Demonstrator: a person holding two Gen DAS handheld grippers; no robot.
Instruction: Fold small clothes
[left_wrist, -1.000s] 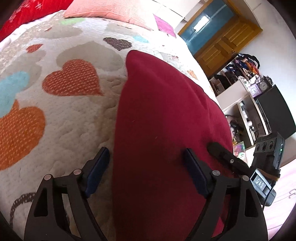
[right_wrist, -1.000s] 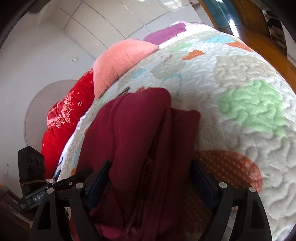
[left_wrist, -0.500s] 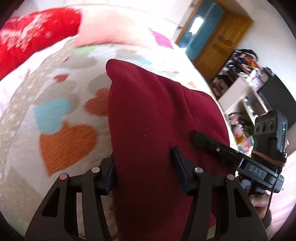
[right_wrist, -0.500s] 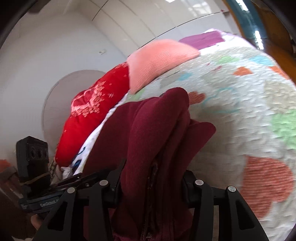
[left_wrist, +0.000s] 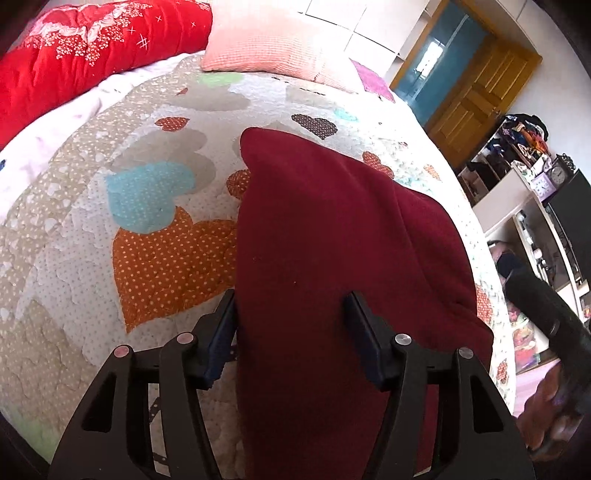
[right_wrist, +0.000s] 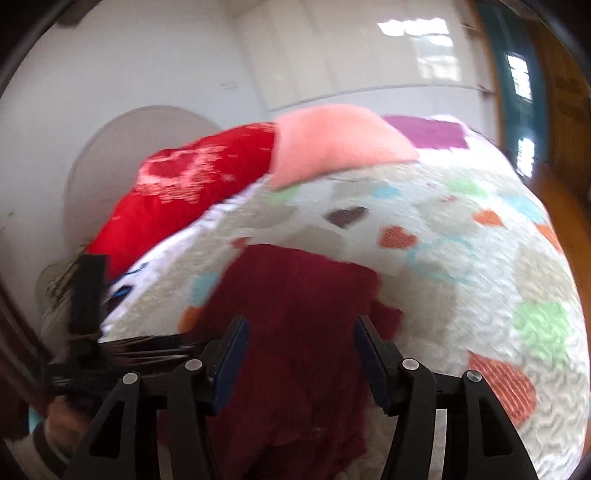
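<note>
- One dark red garment lies on the quilt, running from about 12 o'clock near the middle of the left wrist view down to 6 o'clock, passing between the fingers.
- Left gripper: the garment fills the gap between its two blue-padded fingers; both pads seem to touch the cloth edges, so it reads as clamped on the garment.
- Right gripper: the same red cloth sits between its fingers. This view is motion-blurred, and I cannot tell whether the pads are pressing the cloth or merely straddling it.
- In the left wrist view the other tool shows as a black bar at about 4 o'clock, with a hand below it at 5 o'clock.
- Two cushions rest at the head of the bed: one red pillow at 11 o'clock and one pink pillow at 12 o'clock, touching each other.
- The quilt carries many heart patches; beside the garment at 9 o'clock are one large orange heart and one light blue heart, overlapping.
- One wooden door stands at 2 o'clock, with one cluttered shelf unit below it at 3 o'clock.
</note>
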